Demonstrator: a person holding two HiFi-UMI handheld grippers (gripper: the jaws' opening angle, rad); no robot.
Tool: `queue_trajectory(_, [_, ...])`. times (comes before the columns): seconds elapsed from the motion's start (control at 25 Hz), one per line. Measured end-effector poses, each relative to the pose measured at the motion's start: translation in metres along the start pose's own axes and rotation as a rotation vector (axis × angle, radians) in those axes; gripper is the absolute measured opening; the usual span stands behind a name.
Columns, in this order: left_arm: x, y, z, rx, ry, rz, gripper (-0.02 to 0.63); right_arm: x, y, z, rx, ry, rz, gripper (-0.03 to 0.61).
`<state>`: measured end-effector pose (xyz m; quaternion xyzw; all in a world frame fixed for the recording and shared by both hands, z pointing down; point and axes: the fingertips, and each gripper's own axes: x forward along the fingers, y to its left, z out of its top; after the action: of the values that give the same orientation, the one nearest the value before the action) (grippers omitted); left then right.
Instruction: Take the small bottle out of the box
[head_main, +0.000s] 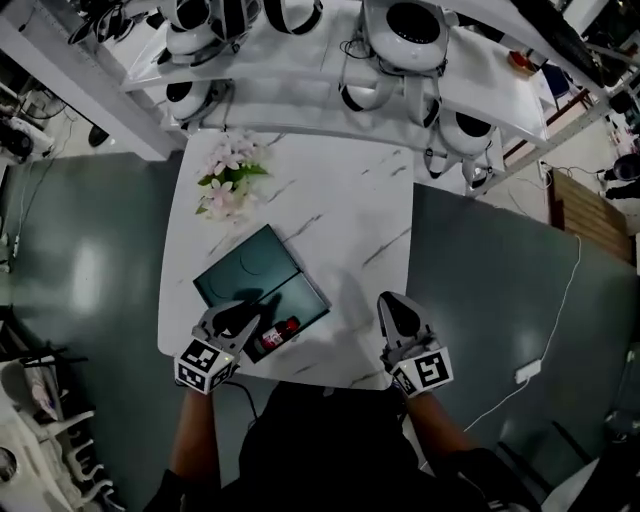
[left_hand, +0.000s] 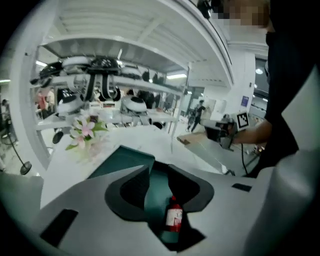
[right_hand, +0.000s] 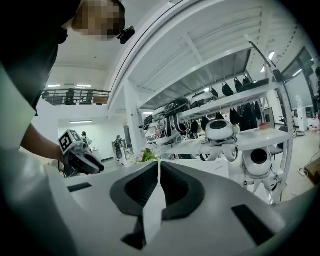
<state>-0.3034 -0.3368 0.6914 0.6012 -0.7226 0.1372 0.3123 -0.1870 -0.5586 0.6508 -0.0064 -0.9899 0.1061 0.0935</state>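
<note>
A dark green box (head_main: 258, 262) lies opened flat on the white marble table (head_main: 350, 200). The small red bottle (head_main: 279, 333) with a white label lies on its side at the box's near edge. My left gripper (head_main: 245, 316) hangs over that spot. In the left gripper view the bottle (left_hand: 173, 219) lies between the parted jaws of the left gripper (left_hand: 159, 169), over the green surface (left_hand: 156, 192), and neither pad presses on it. My right gripper (head_main: 400, 312) is at the table's near right edge; its jaws (right_hand: 158, 166) meet with nothing between them.
Pink flowers (head_main: 228, 175) lie at the table's far left. White shelving with robot heads (head_main: 405, 30) stands behind the table. The dark floor (head_main: 500, 270) lies on both sides. A white cable (head_main: 560, 320) runs over the floor at the right.
</note>
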Motion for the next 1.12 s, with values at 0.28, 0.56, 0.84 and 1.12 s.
queue_trajectory(0.28, [0.04, -0.042, -0.074, 0.127, 0.47, -0.221, 0.184, -0.001, -0.006, -0.023, 0.055, 0.066, 0.061, 0.041])
queue_trajectory(0.56, [0.049, -0.049, -0.119, 0.205, 0.731, -0.236, 0.187, -0.012, -0.022, -0.04, 0.096, 0.105, 0.044, 0.041])
queue_trajectory(0.84, [0.051, -0.046, -0.143, 0.148, 0.836, -0.26, 0.24, -0.022, -0.04, -0.043, 0.1, 0.11, 0.005, 0.041])
queue_trajectory(1.12, [0.061, -0.042, -0.153, 0.22, 0.896, -0.224, 0.281, -0.025, -0.035, -0.049, 0.114, 0.115, 0.005, 0.041])
